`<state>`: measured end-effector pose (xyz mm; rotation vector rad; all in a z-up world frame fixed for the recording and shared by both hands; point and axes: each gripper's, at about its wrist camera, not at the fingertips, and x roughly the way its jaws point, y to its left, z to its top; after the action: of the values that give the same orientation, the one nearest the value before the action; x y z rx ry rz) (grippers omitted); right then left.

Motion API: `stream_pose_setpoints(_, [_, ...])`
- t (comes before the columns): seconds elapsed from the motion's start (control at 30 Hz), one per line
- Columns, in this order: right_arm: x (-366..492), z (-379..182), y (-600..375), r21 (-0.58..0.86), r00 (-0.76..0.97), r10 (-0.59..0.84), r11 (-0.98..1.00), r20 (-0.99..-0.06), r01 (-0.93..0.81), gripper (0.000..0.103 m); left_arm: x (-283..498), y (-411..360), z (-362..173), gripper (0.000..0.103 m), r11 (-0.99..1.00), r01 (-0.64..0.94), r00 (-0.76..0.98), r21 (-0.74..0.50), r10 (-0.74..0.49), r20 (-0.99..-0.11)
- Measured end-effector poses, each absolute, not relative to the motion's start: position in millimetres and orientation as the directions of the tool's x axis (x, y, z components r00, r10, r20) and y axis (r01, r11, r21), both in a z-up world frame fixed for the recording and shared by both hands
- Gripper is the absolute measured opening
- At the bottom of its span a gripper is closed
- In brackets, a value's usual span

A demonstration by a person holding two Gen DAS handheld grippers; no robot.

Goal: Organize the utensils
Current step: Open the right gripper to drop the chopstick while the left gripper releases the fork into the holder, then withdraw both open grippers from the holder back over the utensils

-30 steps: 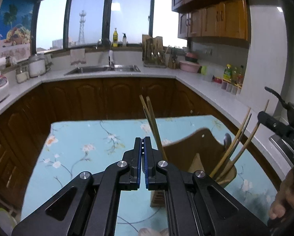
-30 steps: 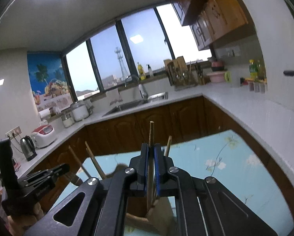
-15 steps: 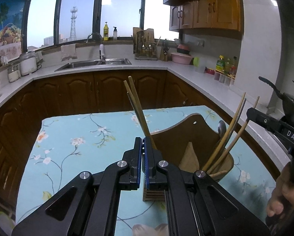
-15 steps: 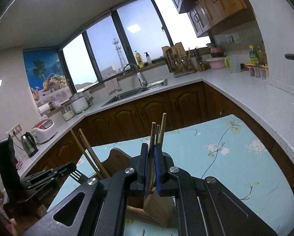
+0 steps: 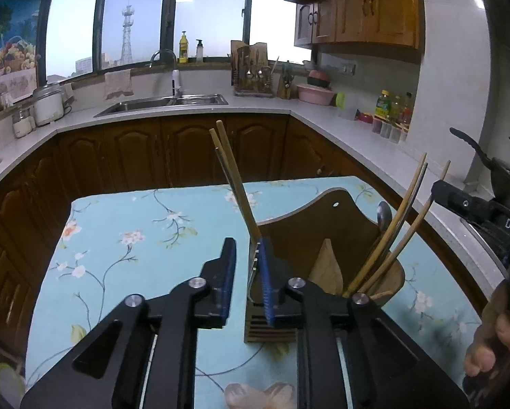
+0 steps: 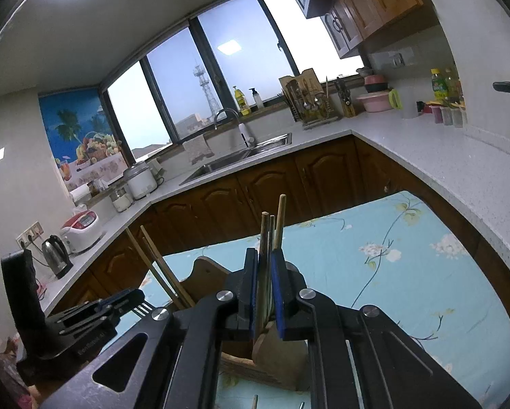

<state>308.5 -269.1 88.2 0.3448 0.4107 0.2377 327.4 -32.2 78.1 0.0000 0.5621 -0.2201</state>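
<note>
A wooden utensil holder (image 5: 306, 225) stands on the floral blue tablecloth (image 5: 135, 238). My left gripper (image 5: 247, 243) hangs just in front of its left compartment, jaws opening. A metal fork (image 5: 254, 266) leans on the right pad, and bamboo chopsticks (image 5: 234, 184) rise behind it. More chopsticks (image 5: 391, 231) and a spoon (image 5: 384, 211) fill the right compartment. My right gripper (image 6: 264, 252) sits over the holder (image 6: 207, 272), its jaws also opening. A bundle of chopsticks (image 6: 272, 228) stands loosely between its pads, lower ends in the holder. Each gripper shows in the other's view, the left gripper (image 6: 118, 303) and the right gripper (image 5: 437, 189).
Dark wooden cabinets and a pale counter (image 5: 357, 143) wrap around the table on three sides. A sink (image 5: 166, 104) lies at the back. A black pan handle (image 5: 469, 143) juts out at the right. A kettle (image 6: 55, 252) and a rice cooker (image 6: 81, 226) stand at the left. A hand (image 5: 493, 341) holds the right gripper.
The left jaws, shut before, have parted and the fork now shows between them. The right jaws have widened a little around the chopsticks. The holder fills more of both views.
</note>
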Motion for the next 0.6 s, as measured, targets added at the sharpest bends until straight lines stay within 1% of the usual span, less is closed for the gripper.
stream_pose_setpoints(0.03, [308,89,-270,0.377,0.891,0.293,0.913,-0.348,-0.154,0.011,327,-32,77,0.018,0.977,0.204,0.823,-0.063,-0.206,-0.529])
stream_pose_setpoints(0.07, [307,89,-271,0.381,0.891,0.293,0.912,-0.347,-0.151,0.012,326,-30,78,0.022,0.977,0.201,0.823,-0.068,-0.206,-0.53])
stream_pose_setpoints(0.1, [306,89,-272,0.386,0.892,0.292,0.911,-0.346,-0.148,0.014,325,-29,77,0.029,0.978,0.197,0.823,-0.072,-0.205,-0.53])
stream_pose_setpoints(0.13, [305,90,-275,0.391,0.893,0.291,0.909,-0.344,-0.146,0.019,323,-27,78,0.032,0.978,0.193,0.825,-0.079,-0.205,-0.526])
stream_pose_setpoints(0.17, [302,90,-277,0.399,0.894,0.292,0.906,-0.34,-0.144,0.027,320,-25,79,0.036,0.979,0.187,0.829,-0.084,-0.203,-0.521])
stream_pose_setpoints(0.2, [299,91,-279,0.407,0.896,0.294,0.902,-0.333,-0.145,0.031,317,-23,80,0.043,0.979,0.182,0.832,-0.09,-0.202,-0.518])
stream_pose_setpoints(0.23, [296,92,-281,0.414,0.899,0.294,0.899,-0.324,-0.145,0.037,315,-21,81,0.047,0.979,0.178,0.833,-0.096,-0.202,-0.514])
stream_pose_setpoints(0.27, [293,94,-284,0.419,0.903,0.29,0.897,-0.318,-0.141,0.045,310,-18,82,0.054,0.979,0.173,0.837,-0.104,-0.202,-0.509])
stream_pose_setpoints(0.3, [289,94,-286,0.425,0.906,0.29,0.894,-0.309,-0.141,0.05,305,-15,82,0.063,0.98,0.167,0.84,-0.111,-0.2,-0.505])
stream_pose_setpoints(0.37, [280,96,-289,0.436,0.909,0.295,0.888,-0.294,-0.147,0.064,296,-10,83,0.073,0.981,0.154,0.846,-0.121,-0.194,-0.497])
stream_pose_setpoints(0.4, [276,95,-290,0.438,0.91,0.296,0.887,-0.289,-0.149,0.068,289,-6,82,0.077,0.981,0.146,0.85,-0.127,-0.19,-0.492])
stream_pose_setpoints(0.43, [270,95,-291,0.44,0.912,0.295,0.885,-0.284,-0.149,0.076,283,-3,81,0.08,0.981,0.14,0.851,-0.132,-0.188,-0.49])
stream_pose_setpoints(0.47, [265,95,-293,0.442,0.913,0.294,0.885,-0.281,-0.148,0.079,278,0,80,0.082,0.981,0.137,0.852,-0.14,-0.188,-0.488])
stream_pose_setpoints(0.53, [254,91,-296,0.449,0.914,0.297,0.881,-0.277,-0.15,0.081,263,5,74,0.084,0.978,0.137,0.849,-0.156,-0.197,-0.49])
stream_pose_setpoints(0.6, [246,88,-299,0.453,0.914,0.293,0.88,-0.282,-0.142,0.086,249,11,66,0.085,0.977,0.134,0.84,-0.168,-0.202,-0.504])
